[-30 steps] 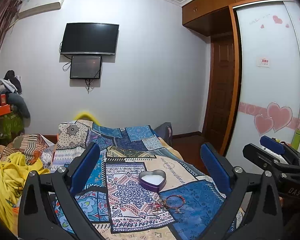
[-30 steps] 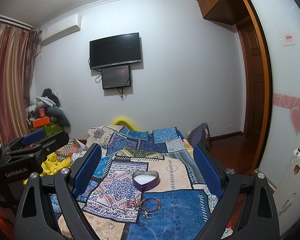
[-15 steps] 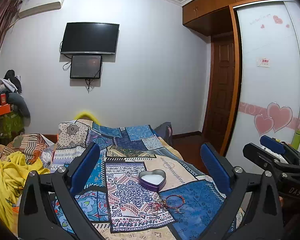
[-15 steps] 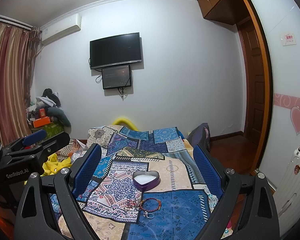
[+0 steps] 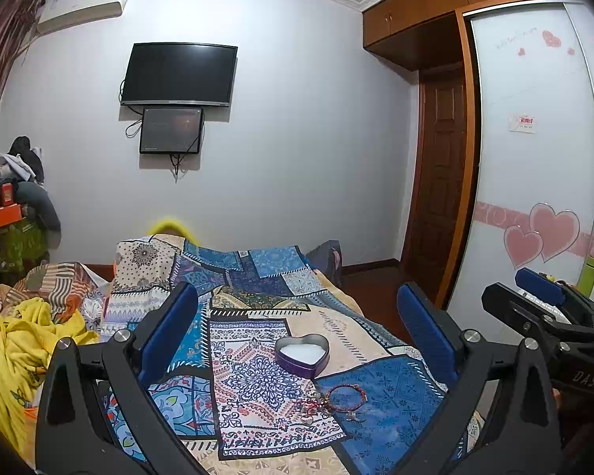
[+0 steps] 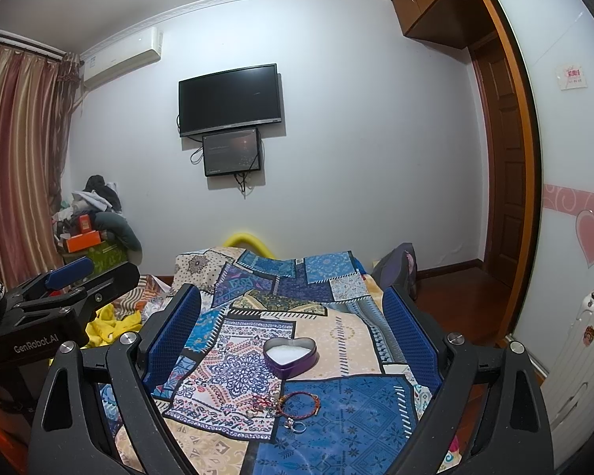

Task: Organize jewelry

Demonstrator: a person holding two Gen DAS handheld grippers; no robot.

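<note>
A purple heart-shaped tin with a white lining lies open on the patterned bedspread; it also shows in the right wrist view. In front of it lie a red bracelet and a small tangle of jewelry, seen too in the right wrist view with the bracelet and a ring. My left gripper is open and empty, held above the bed short of the tin. My right gripper is open and empty, likewise short of the tin.
The bed's right edge drops to a wooden floor. Yellow and striped bedding is heaped at the left. A white suitcase stands at the right by the wardrobe. A TV hangs on the far wall.
</note>
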